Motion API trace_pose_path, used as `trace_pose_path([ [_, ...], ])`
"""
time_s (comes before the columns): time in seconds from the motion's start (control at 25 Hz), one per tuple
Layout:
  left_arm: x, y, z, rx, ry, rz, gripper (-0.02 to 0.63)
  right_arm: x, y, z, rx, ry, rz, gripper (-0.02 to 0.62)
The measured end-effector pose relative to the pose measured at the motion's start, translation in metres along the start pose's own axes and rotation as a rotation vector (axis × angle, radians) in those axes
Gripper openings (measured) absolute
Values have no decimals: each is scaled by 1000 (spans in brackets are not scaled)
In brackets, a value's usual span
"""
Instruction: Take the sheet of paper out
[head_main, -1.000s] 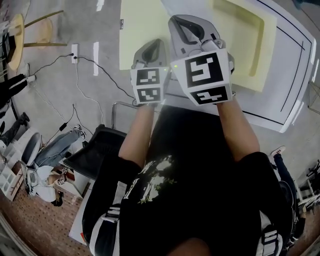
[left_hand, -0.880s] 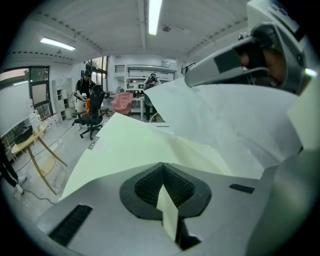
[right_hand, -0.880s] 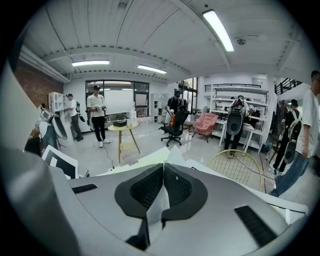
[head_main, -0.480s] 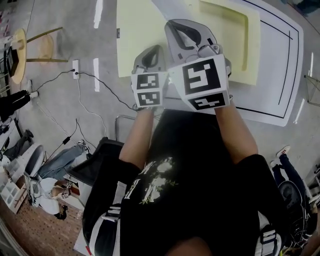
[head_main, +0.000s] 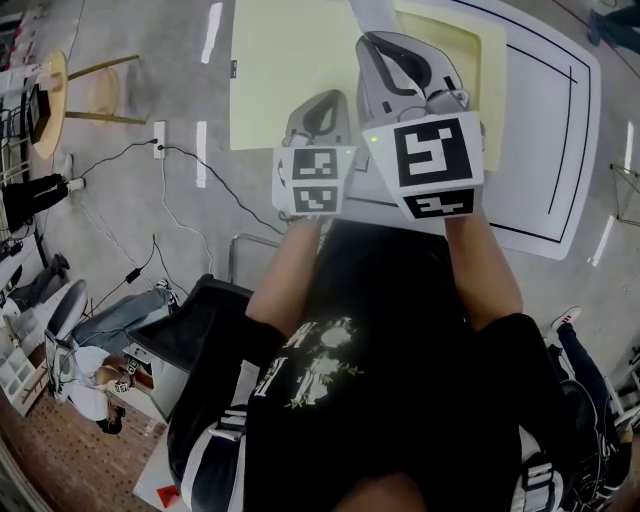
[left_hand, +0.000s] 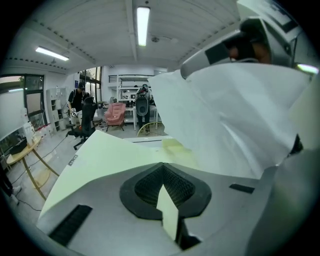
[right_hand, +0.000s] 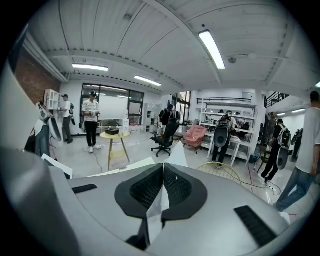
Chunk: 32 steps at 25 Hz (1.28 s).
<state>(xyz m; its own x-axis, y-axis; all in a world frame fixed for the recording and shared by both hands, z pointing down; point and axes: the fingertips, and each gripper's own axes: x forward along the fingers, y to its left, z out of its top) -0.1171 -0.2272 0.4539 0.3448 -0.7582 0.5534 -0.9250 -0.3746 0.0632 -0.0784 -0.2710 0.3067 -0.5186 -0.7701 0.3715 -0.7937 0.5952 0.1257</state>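
Note:
A pale yellow folder (head_main: 285, 70) lies spread in front of me, and my left gripper (head_main: 320, 105) is shut on its near edge. In the left gripper view the yellow flap (left_hand: 110, 155) runs out from the shut left gripper (left_hand: 165, 192). A white sheet of paper (left_hand: 230, 120) rises to the right of it, held from above by the right gripper (left_hand: 250, 45). The right gripper (head_main: 400, 65) stands higher and closer to me. In its own view the right gripper (right_hand: 161, 192) is shut on the white sheet (right_hand: 178, 155), which sticks out past the pads.
A white board with a black border line (head_main: 560, 120) lies under the folder on the right. On the floor at left are a cable and socket strip (head_main: 160, 140), a round wooden stool (head_main: 55, 95) and a black chair (head_main: 190, 320). People stand far back (right_hand: 91, 120).
Both grippers have shifted slightly right in the head view, still side by side. The white sheet now shows rising above the right gripper. Both stay shut.

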Motion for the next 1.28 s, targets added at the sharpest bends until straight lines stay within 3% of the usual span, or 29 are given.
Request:
trace_pose_path([
  [0.44, 7, -50, 18, 26, -20, -36, -11, -42, -56, -4, -12, -11, -85, 6],
  [0.76, -11, -115, 16, 82, -33, -109, -11, -109, -72, -20, 7, -14, -153, 6],
  [1.28, 6, -196, 27, 139, -32, -210, -11, -160, -133, -44, 34, -2, -242, 6],
])
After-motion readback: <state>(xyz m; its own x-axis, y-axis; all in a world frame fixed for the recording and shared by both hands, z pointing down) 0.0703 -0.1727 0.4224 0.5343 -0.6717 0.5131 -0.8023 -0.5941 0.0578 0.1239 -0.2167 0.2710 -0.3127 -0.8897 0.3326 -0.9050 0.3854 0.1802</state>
